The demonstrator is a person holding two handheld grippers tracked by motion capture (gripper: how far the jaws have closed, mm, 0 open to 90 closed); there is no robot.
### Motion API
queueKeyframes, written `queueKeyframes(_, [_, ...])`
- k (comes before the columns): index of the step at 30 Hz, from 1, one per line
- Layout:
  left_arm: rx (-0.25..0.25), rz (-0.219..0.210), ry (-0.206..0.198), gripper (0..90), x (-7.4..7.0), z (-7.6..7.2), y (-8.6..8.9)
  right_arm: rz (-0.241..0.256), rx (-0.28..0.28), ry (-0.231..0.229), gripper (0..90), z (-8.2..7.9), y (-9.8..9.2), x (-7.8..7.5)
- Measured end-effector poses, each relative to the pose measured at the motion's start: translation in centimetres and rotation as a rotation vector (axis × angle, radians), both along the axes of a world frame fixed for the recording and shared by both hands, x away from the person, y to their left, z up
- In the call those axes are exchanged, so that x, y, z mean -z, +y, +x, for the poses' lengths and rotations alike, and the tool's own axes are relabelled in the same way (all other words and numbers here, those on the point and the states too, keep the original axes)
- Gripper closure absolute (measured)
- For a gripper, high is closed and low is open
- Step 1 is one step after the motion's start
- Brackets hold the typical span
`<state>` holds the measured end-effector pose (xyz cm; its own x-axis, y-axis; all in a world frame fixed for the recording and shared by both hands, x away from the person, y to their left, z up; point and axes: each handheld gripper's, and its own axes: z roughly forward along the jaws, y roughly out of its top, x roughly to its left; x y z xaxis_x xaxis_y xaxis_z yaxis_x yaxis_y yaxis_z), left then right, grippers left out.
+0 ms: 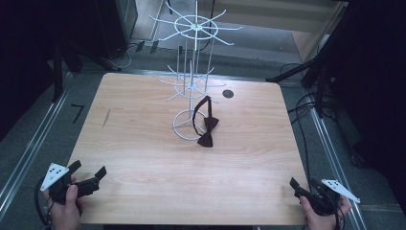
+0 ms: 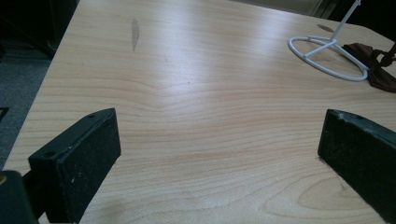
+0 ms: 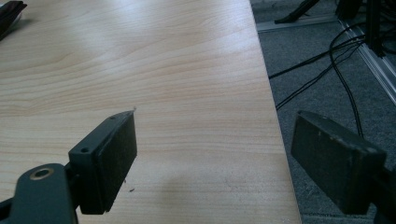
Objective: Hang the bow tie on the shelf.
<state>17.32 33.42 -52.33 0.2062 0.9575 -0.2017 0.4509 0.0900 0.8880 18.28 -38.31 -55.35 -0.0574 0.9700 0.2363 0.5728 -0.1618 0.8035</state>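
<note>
A white wire rack (image 1: 194, 72) stands at the table's middle back on a ring base (image 2: 327, 58). A dark brown bow tie (image 1: 207, 129) leans against that base, its strap looping up beside the pole; the bow (image 2: 373, 70) also lies at the far right of the left gripper view. My left gripper (image 1: 88, 170) rests at the near left corner, held in a hand, open over bare wood (image 2: 219, 130). My right gripper (image 1: 302, 184) sits at the near right corner, open (image 3: 215, 130), one jaw over the table and the other past its right edge.
The wooden table (image 1: 143, 143) has a dark round spot (image 1: 228, 94) near the back and a faint streak (image 1: 106, 118) at the left. Cables (image 3: 327, 65) run over the grey floor to the right. Metal rails (image 1: 28, 148) flank the table.
</note>
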Motion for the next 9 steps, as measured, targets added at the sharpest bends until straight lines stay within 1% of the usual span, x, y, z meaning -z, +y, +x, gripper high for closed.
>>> queueKeyframes(5, [-0.001, 0.0, 0.001, 0.0, 0.0, 0.0, 0.02, 0.01, 0.013, 0.003, 14.9, -0.07, -0.05, -0.02])
queueKeyframes(7, [-0.003, 0.002, 0.003, 0.0, -0.01, 0.01, 0.0, -0.003, 0.021, -0.012, 14.9, -0.05, 0.05, -0.07])
queueKeyframes(9, [-0.005, 0.001, 0.0, 0.0, -0.01, 0.03, -0.03, -0.006, 0.021, -0.011, 14.8, -0.04, 0.11, -0.13])
